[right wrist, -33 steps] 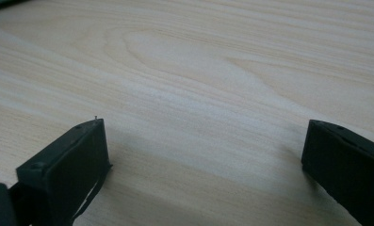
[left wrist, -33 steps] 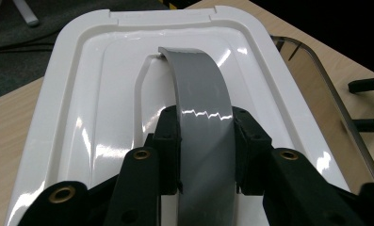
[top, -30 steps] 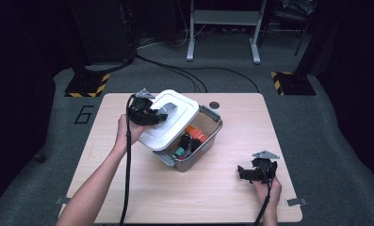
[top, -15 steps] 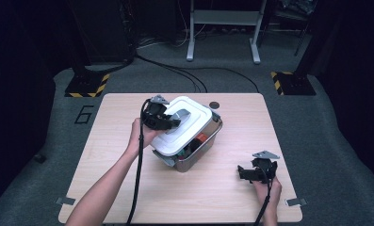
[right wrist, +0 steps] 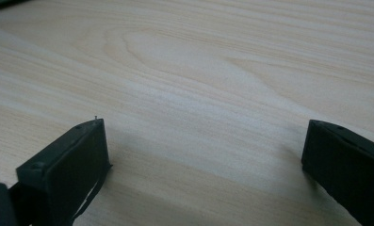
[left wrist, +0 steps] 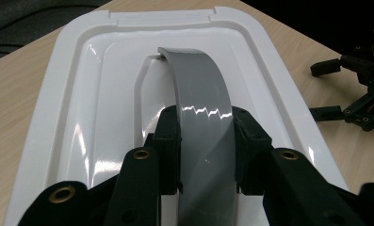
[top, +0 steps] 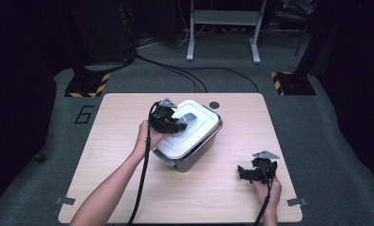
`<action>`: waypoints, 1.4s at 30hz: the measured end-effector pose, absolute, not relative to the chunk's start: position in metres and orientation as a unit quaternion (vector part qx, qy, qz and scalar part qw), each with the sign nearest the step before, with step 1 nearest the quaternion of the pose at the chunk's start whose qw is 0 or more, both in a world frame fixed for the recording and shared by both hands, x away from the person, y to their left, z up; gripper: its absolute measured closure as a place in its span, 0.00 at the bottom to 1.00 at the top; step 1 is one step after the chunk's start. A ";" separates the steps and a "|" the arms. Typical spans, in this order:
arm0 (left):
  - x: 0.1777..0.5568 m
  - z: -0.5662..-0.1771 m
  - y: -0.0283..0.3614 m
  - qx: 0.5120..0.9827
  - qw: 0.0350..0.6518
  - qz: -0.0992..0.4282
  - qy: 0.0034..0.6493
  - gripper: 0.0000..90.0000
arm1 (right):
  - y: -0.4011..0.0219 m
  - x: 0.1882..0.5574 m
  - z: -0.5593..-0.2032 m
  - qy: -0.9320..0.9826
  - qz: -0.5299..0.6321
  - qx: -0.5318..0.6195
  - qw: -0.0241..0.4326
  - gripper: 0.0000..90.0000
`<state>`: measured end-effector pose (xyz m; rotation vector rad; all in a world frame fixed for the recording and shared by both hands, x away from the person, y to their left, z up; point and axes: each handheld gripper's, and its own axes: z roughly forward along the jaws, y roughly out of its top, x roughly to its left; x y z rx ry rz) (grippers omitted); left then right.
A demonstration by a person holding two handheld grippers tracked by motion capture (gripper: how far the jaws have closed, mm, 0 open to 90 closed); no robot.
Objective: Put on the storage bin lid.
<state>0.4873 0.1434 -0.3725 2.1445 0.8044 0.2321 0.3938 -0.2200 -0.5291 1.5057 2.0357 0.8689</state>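
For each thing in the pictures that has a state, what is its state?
White plastic lid: lying on the box, gripped by its handle.
Grey lid handle: raised, clamped.
Grey storage box: covered.
Left gripper: shut on the handle.
Right gripper: open, holding nothing.

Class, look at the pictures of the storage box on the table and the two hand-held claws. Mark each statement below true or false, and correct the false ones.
1. The left claw is shut on the grey handle of the white lid. True.
2. The right claw grips a pen. False: its jaws stand apart with nothing between them, just above the bare wooden table.
3. The lid is on top of the grey box. True.
4. The right claw rests on the lid. False: it is near the table's front right corner, apart from the box.
5. The table top is glass. False: it is light wood.
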 end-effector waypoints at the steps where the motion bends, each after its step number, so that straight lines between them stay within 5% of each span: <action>1: 0.487 -0.373 0.143 0.852 0.406 0.093 0.316 0.75 | -0.220 0.394 -0.529 0.740 0.316 0.547 0.230 0.00; 37: 0.476 -0.388 0.121 0.862 0.382 0.117 0.312 0.74 | -0.220 0.394 -0.529 0.740 0.315 0.548 0.231 0.00; 42: 0.477 -0.385 0.124 0.861 0.381 0.118 0.315 0.62 | -0.220 0.394 -0.529 0.740 0.315 0.548 0.231 0.00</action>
